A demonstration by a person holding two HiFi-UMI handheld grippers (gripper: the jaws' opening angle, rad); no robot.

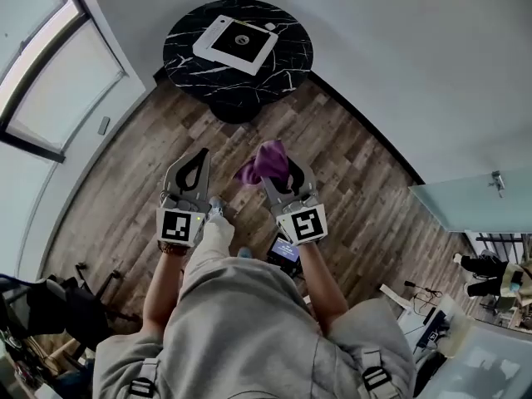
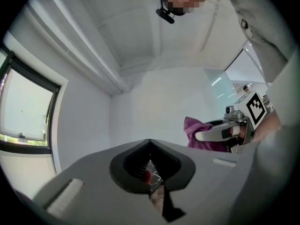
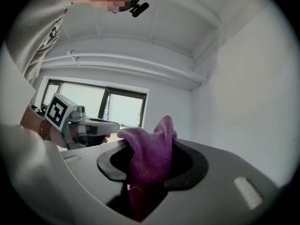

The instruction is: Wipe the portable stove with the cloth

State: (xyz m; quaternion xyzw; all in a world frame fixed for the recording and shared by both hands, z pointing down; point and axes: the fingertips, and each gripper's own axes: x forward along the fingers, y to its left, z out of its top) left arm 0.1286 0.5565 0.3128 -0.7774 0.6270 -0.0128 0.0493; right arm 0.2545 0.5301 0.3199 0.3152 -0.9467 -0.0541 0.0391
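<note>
The portable stove, white-framed with a black top, lies on a round black marble table far ahead of both grippers. A purple cloth bunches out of my right gripper, which is shut on it and held level above the wooden floor. In the right gripper view the cloth fills the gap between the jaws of that gripper. My left gripper is beside it, shut with nothing in it; in the left gripper view its jaws meet, and the cloth shows to the right.
A large window runs along the left wall. A glass panel stands at the right, with cables and clutter below it. Dark bags sit at the lower left. A small screen lies by the person's feet.
</note>
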